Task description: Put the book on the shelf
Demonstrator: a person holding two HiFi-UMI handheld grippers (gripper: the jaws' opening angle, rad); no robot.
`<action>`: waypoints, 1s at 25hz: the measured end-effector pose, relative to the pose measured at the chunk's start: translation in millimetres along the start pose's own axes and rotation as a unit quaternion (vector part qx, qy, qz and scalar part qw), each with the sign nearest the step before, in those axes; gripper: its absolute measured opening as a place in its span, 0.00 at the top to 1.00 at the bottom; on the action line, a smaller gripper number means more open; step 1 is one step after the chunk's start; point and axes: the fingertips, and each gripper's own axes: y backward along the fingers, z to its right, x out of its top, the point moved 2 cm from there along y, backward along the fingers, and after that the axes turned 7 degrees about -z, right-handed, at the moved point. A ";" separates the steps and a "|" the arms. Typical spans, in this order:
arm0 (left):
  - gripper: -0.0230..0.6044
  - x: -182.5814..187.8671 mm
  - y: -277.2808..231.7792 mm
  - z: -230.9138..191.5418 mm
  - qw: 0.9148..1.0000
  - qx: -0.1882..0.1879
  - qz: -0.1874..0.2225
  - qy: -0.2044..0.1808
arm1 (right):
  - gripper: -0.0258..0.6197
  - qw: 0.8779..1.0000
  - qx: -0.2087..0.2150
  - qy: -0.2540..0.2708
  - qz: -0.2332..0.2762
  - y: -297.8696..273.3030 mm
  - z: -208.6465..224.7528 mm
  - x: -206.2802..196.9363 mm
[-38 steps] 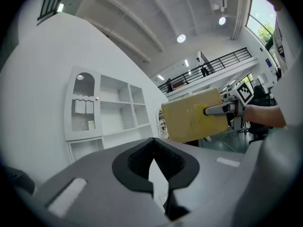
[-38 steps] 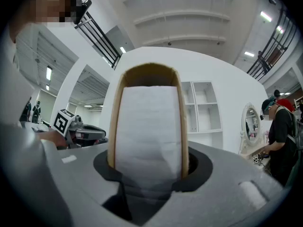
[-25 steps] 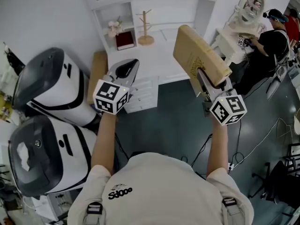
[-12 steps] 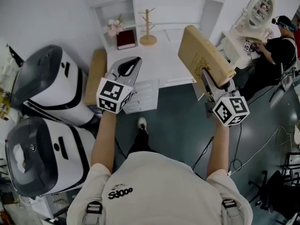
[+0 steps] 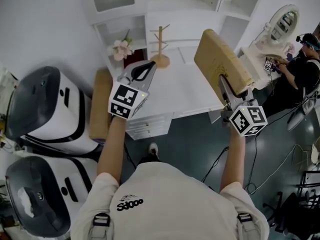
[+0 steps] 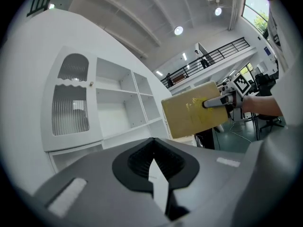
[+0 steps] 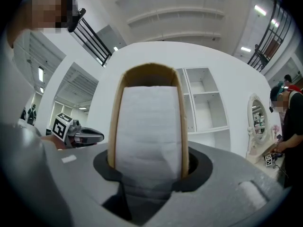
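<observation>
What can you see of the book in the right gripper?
The book is a thick tan hardcover with faint gold print on its cover and a white page block. Closed, it stands on edge in the air, tilted, clamped at its lower end by the right gripper, before the white shelf unit. Nothing else touches it.

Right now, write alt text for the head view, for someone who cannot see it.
Seen from above, a person's right gripper grips a tan book on edge, in front of a white desk with white shelves. The left gripper is shut and empty beside it.
</observation>
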 end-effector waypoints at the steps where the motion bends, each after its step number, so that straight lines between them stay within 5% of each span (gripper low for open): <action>1: 0.93 0.4 -8.5 -11.4 1.000 -0.002 0.001 0.001 | 0.62 1.000 -0.002 0.002 0.001 -12.4 3.2 3.7; 10: 0.93 -5.3 -81.0 -90.9 1.000 -0.024 0.007 0.008 | 0.62 0.999 -0.015 0.040 0.012 -110.6 38.7 43.6; 18: 0.93 -21.6 -123.0 -117.5 0.999 -0.041 0.001 0.021 | 0.62 0.989 -0.045 0.134 0.044 -168.7 79.4 103.5; 25: 0.93 -29.9 -137.4 -128.6 0.999 0.010 -0.010 0.043 | 0.62 0.974 -0.028 0.224 0.029 -237.8 116.3 133.0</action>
